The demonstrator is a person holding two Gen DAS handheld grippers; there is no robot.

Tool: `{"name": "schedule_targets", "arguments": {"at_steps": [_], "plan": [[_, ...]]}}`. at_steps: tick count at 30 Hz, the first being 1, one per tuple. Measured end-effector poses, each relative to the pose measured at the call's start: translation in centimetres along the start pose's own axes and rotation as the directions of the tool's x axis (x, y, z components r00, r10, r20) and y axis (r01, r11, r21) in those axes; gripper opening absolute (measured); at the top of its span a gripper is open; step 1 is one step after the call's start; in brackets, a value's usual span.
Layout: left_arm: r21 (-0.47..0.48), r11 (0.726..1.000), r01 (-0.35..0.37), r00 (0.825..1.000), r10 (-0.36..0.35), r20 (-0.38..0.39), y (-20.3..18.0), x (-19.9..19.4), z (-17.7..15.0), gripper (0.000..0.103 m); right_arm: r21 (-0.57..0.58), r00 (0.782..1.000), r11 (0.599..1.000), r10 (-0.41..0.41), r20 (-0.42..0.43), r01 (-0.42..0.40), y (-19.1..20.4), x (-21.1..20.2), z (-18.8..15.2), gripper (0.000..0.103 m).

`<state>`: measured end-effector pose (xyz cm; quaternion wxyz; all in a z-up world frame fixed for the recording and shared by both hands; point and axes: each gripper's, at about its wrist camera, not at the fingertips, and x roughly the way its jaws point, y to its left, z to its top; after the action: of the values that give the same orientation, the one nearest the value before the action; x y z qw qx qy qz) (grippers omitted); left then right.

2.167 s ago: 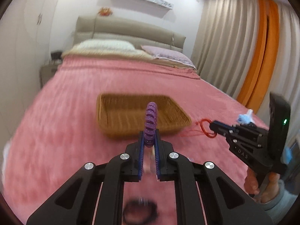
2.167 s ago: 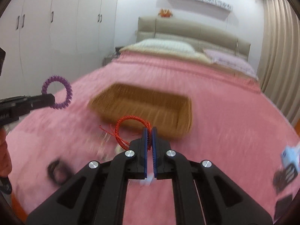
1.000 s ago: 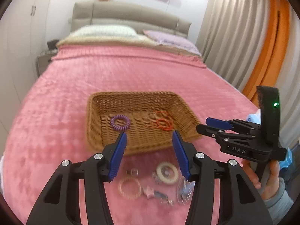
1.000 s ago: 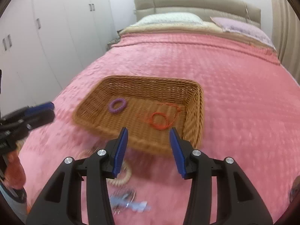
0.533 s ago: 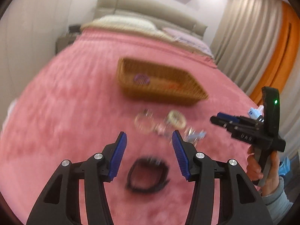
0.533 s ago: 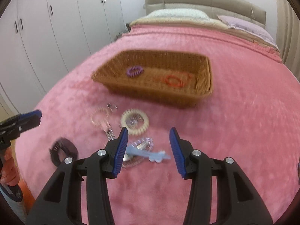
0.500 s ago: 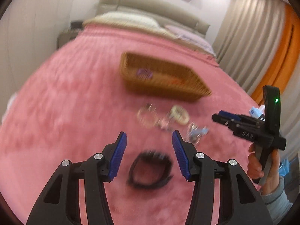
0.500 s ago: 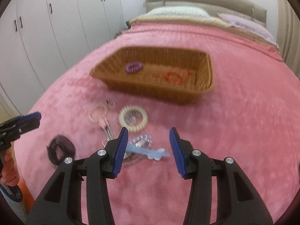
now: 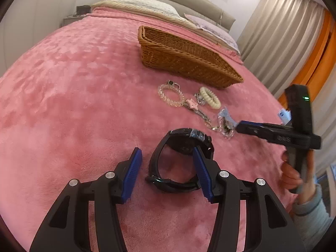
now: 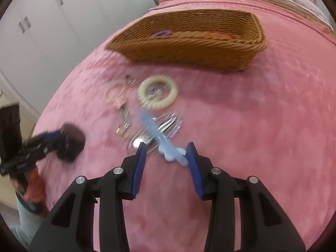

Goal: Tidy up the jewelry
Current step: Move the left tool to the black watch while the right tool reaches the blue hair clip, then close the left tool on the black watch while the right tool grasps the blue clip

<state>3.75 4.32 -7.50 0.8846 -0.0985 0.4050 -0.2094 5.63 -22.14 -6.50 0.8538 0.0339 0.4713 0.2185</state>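
Note:
My left gripper point(image 9: 167, 155) is open, low over the pink bedspread, its jaws on either side of a black watch point(image 9: 182, 159). My right gripper point(image 10: 166, 149) is open, with a light blue hair clip point(image 10: 161, 138) lying between its fingertips. A clear bracelet point(image 9: 171, 95), a cream spiral hair tie point(image 10: 158, 94), a pink star charm on a chain point(image 9: 192, 106) and a small clear bag point(image 10: 166, 124) lie between the grippers and the wicker basket point(image 10: 189, 48). In the basket are a purple hair tie point(image 10: 160, 34) and a red cord bracelet point(image 10: 218, 35).
The basket point(image 9: 184, 61) stands in the middle of the bed point(image 9: 63, 84). Pillows point(image 9: 142, 4) and a headboard are at the far end. White wardrobes point(image 10: 42, 21) stand on the left, curtains point(image 9: 283, 31) on the right.
Both grippers dropped the purple and red bands in the basket and opened. They have pulled back and come down, the left around the watch, the right around the blue clip.

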Motion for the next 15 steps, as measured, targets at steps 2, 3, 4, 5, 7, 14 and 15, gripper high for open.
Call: {"name": "schedule_targets", "arguments": {"at_steps": [2,3,4,5,7,14,15], "plan": [[0.019,1.0,-0.018,1.0,0.018,0.002,-0.2,-0.1,-0.2,0.048,-0.03,1.0,0.999,0.028,-0.012,-0.028,1.2,-0.7,-0.9,0.037],[0.026,0.999,-0.026,1.0,0.026,0.002,-0.3,0.0,-0.2,0.048,-0.045,0.999,0.998,0.044,-0.014,-0.045,1.8,-0.9,-1.3,0.037],[0.031,0.999,-0.031,1.0,0.031,0.001,-0.4,0.1,-0.2,0.048,-0.058,0.999,0.997,0.045,-0.013,-0.046,2.4,-1.1,-1.5,0.037],[0.032,0.999,-0.033,0.999,0.033,0.001,-0.4,0.1,-0.2,0.048,-0.075,1.0,0.997,0.02,-0.005,-0.021,3.1,-1.5,-1.8,0.037],[0.031,0.999,-0.033,0.999,0.033,0.002,-0.3,0.1,-0.3,0.048,-0.087,0.999,0.995,-0.042,0.022,0.044,3.8,-2.0,-2.0,0.037],[0.025,0.999,-0.026,1.0,0.026,0.001,-0.1,0.2,-0.3,0.047,-0.045,0.986,0.987,-0.153,0.073,0.156,4.1,-0.7,-0.2,0.021],[0.023,0.999,-0.024,1.0,0.024,0.001,0.0,0.2,-0.3,0.046,-0.046,0.983,0.984,-0.168,0.07,0.171,4.0,-0.2,-0.1,0.021]]}}
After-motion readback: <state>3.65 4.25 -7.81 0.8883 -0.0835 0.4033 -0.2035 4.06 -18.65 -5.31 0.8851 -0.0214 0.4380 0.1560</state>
